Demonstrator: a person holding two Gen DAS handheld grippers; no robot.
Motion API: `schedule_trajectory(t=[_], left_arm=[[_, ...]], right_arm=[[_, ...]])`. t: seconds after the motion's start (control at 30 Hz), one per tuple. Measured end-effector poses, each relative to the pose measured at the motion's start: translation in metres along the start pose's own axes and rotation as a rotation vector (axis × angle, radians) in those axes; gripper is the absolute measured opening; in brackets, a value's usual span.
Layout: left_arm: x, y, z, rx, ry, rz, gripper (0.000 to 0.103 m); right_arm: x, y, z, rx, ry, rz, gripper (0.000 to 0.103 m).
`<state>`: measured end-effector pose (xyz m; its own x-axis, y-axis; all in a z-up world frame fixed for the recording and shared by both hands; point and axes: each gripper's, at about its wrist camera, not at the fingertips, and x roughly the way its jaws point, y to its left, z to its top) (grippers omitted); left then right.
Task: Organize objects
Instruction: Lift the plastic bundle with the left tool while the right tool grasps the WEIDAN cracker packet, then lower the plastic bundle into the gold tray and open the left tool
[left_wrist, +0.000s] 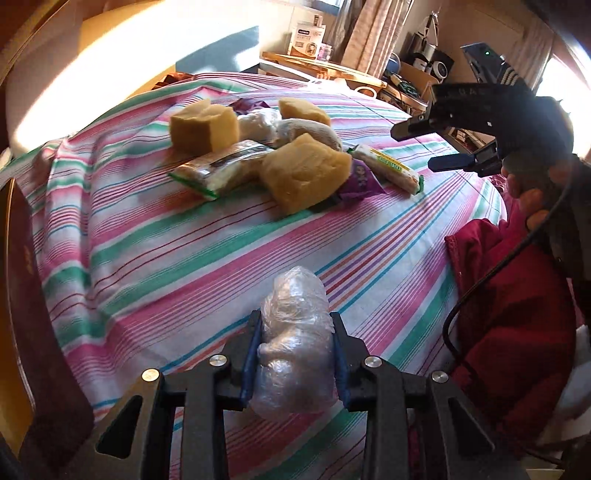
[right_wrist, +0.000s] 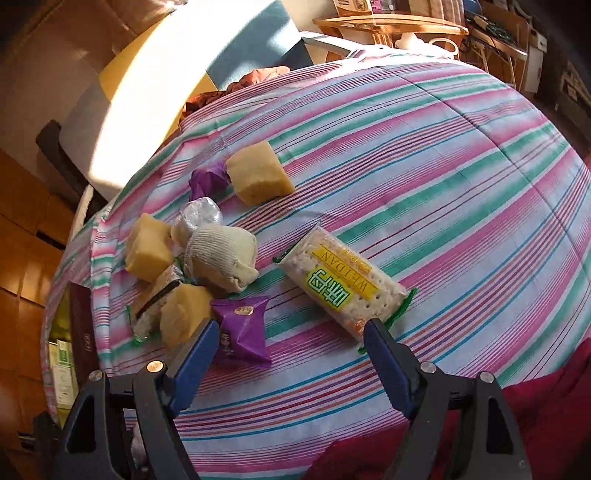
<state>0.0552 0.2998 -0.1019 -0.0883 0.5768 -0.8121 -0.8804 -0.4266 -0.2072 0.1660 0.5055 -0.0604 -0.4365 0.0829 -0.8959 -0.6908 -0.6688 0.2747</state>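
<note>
**Plastic-wrapped bundle gripped over the striped cloth**

Left gripper has its blue fingers clamped on both sides of a plastic-wrapped bundle, which sits near the front edge of the striped cloth. Further back is the pile: a big yellow sponge, a clear cracker pack touching it, a second sponge lying partly on a purple packet, and a white sock bundle behind. Right of that lies a cracker pack with green print, on its own. Right gripper has its fingers spread wide with nothing between them; in its own view they hover over the cloth, one beside the purple packet, the other at the end of the green-print pack. A hand in a red sleeve holds it.
</note>
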Motion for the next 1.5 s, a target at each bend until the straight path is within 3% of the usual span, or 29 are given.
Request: schedule_trajectory(t=[0.23, 0.43, 0.47, 0.53, 0.57, 0.93, 1.23, 1.37, 1.5], left_arm=[[-0.003, 0.004, -0.006, -0.026, -0.013, 0.009, 0.034], [-0.001, 0.004, -0.006, -0.041, -0.015, 0.008, 0.036], [-0.001, 0.005, -0.006, -0.046, -0.016, 0.005, 0.036], [-0.001, 0.006, -0.007, -0.053, -0.02, 0.002, 0.035], [-0.002, 0.006, -0.007, -0.054, -0.025, 0.004, 0.035], [-0.014, -0.002, -0.009, -0.04, -0.05, 0.049, 0.034], [-0.08, 0.024, -0.01, -0.121, -0.152, 0.107, 0.034], [-0.128, 0.068, -0.022, -0.247, -0.205, 0.174, 0.034], [-0.17, 0.125, -0.051, -0.386, -0.231, 0.289, 0.034]], right_arm=[[0.04, -0.003, 0.029, -0.127, 0.129, -0.16, 0.082], [0.064, -0.008, 0.032, -0.166, 0.165, -0.186, 0.081], [0.069, -0.012, 0.03, -0.156, 0.18, -0.193, 0.077], [0.065, -0.014, 0.03, -0.154, 0.144, -0.228, 0.052], [0.064, -0.014, 0.03, -0.156, 0.13, -0.235, 0.049], [0.063, -0.03, 0.027, -0.126, 0.126, -0.212, 0.051], [0.059, -0.039, 0.024, -0.137, 0.118, -0.227, 0.051], [0.057, -0.043, 0.022, -0.148, 0.113, -0.237, 0.051], [0.054, -0.048, 0.022, -0.152, 0.111, -0.242, 0.051]])
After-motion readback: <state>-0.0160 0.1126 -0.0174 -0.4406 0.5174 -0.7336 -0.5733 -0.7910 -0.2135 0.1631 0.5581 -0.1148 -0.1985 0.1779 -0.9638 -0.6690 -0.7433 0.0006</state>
